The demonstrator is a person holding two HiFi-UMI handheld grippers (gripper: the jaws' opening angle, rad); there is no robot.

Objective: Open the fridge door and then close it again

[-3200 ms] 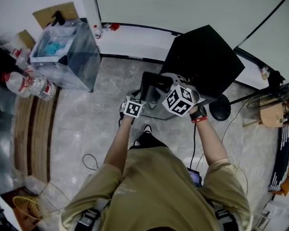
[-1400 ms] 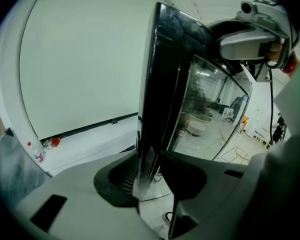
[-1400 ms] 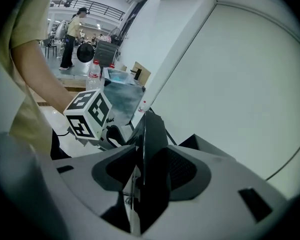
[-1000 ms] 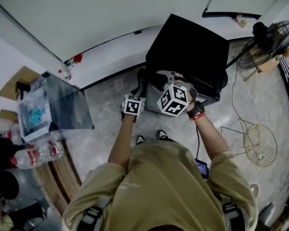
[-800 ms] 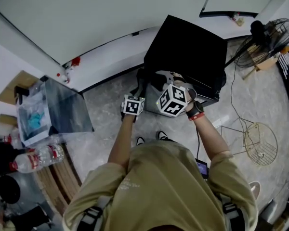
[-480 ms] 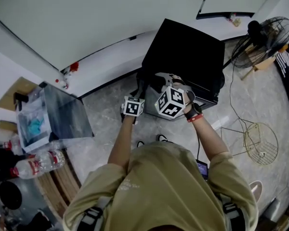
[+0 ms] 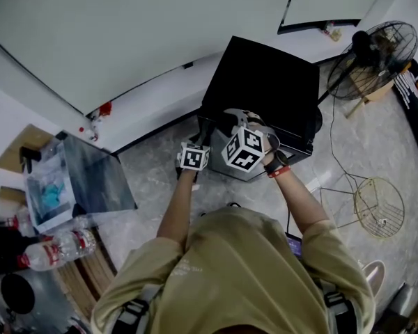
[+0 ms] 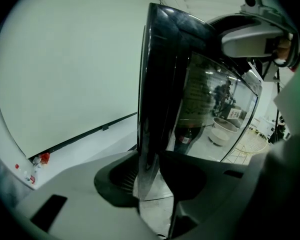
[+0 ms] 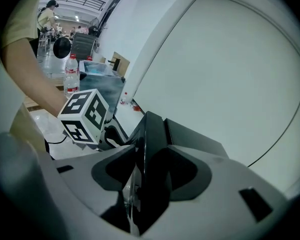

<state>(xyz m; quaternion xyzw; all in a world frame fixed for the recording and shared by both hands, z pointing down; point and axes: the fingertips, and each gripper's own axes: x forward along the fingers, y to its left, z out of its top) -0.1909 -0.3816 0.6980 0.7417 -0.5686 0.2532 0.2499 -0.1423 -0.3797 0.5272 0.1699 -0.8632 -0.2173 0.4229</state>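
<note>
At the front of the black box-shaped fridge (image 7: 265, 89), which stands on the pale marbled floor (image 7: 160, 186) against the white wall (image 7: 125, 33), we have both tools on its glossy black fridge door (image 8: 157, 84). Our left hand-held gripper (image 8: 150, 176) is closed across the door's upright edge, which runs straight up between the two dark jaws with a pad against each face. Our right hand-held gripper (image 9: 145, 179) is likewise clamped on the door's edge, the black slab filling the gap between its jaws. It sits nearer the door's top, above and to the right of the left one. Seen from the right gripper view, the left tool's black-and-white marker cube (image 9: 85, 116) sits just beyond the door, with a bare forearm behind it.

We see a dark seam between the door and the fridge body behind it, but we cannot tell how far the door stands off. Its shiny front mirrors the room.

To the right of the fridge stands a black pedestal fan (image 7: 380, 40). A round wire grille (image 7: 380, 207) lies on the floor, nearer us than the fan. Well to the left of the fridge is a clear plastic box (image 7: 97, 176). Beyond it, farther from the fridge, lie some clear plastic water bottles with red labels (image 7: 56, 248).
</note>
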